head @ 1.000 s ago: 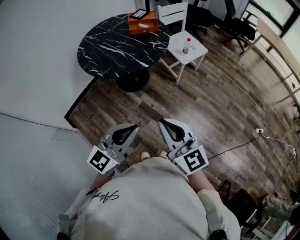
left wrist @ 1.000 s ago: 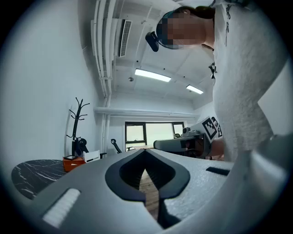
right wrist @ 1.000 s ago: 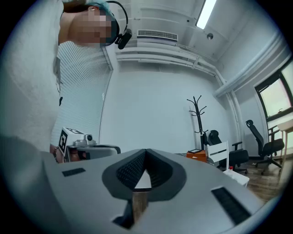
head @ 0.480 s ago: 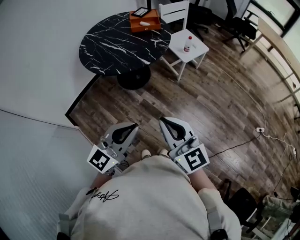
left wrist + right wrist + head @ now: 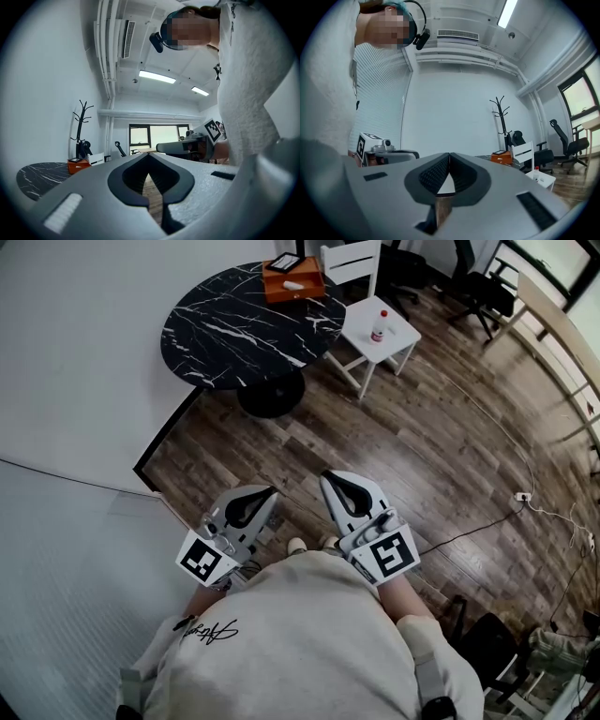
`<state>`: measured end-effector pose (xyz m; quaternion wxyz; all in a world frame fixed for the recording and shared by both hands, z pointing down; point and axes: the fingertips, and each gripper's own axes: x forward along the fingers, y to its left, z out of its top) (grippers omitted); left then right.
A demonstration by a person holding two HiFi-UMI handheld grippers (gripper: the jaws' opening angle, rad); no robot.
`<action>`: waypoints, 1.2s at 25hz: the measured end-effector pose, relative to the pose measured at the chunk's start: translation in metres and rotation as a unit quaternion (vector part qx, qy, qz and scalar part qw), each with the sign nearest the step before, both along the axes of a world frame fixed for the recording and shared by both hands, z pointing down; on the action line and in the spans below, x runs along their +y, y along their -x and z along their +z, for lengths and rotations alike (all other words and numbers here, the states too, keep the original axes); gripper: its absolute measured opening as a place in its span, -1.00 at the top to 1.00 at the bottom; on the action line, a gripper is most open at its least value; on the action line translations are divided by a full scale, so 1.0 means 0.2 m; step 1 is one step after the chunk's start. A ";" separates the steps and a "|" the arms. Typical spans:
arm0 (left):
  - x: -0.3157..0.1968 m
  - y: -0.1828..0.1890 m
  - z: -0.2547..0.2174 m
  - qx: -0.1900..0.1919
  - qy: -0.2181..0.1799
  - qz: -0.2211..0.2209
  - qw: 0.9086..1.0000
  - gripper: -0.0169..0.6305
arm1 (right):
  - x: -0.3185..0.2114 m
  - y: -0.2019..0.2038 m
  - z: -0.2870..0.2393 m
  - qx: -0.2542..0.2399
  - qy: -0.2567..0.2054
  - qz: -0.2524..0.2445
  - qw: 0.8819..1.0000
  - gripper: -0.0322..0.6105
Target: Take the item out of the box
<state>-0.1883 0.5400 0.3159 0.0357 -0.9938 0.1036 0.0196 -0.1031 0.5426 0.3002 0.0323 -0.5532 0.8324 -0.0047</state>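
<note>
box: orange, low, open on top (image 5: 302,295), set upright, well apart from the left gripper (image 5: 270,491) and right gripper (image 5: 326,477), far out ahead of their tips
item: small white oblong thing (image 5: 292,284), laid flat in the box, too small for detail to be made out

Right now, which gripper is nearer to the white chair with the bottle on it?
Right. The right gripper has the white chair ahead and slightly to its right; the left gripper is alongside it, farther to the chair's left.
</note>
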 end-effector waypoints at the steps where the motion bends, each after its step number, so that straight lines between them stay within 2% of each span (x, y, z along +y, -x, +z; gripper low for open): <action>1: -0.01 0.01 0.00 0.000 0.000 0.000 1.000 0.95 | -0.01 0.00 -0.01 -0.002 -0.004 0.005 1.000 0.87; 4: -0.03 0.03 0.00 -0.005 0.007 0.000 1.000 0.95 | -0.04 0.02 -0.01 -0.010 -0.005 0.010 1.000 0.87; 11: -0.08 0.10 -0.01 0.006 -0.008 0.003 1.000 0.95 | -0.08 0.08 -0.03 -0.016 -0.022 0.015 1.000 0.87; 19: -0.16 0.14 0.05 -0.004 0.001 -0.014 1.000 0.95 | -0.16 0.09 0.05 -0.021 0.000 0.013 1.000 0.87; 30: -0.40 -0.11 0.00 0.010 -0.011 -0.025 1.000 0.95 | -0.38 -0.18 -0.02 -0.013 -0.014 0.007 1.000 0.87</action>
